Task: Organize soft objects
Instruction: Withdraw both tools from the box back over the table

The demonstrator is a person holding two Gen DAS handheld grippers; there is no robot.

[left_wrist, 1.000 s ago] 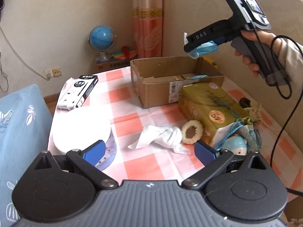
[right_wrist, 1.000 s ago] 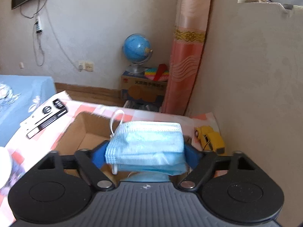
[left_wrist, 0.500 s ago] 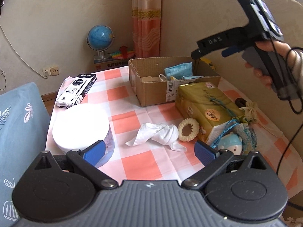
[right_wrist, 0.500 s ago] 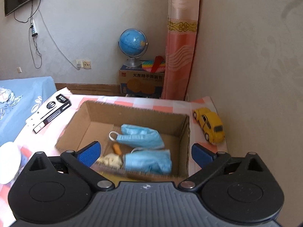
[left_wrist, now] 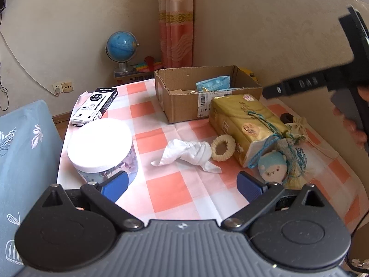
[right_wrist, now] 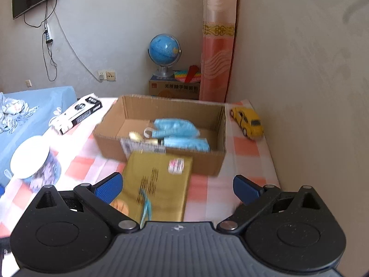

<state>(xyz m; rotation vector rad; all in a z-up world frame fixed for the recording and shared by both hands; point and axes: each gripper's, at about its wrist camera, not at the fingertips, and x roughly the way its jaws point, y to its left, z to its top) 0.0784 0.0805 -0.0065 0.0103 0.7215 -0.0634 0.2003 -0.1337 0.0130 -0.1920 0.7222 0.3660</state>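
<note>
Still, with both the right gripper (right_wrist: 176,185) and left gripper (left_wrist: 182,185) spread wide and empty, the limp white cloth (left_wrist: 188,153) could be snagged only partly and dragged against the scrunchie (left_wrist: 223,148) beside it.

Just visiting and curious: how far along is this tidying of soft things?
Done: two blue masks lie in the cardboard box. In hand: nothing; the right tool and left tool are open and empty. Left: white cloth, fluffy ring and plush toy on the table.
</note>
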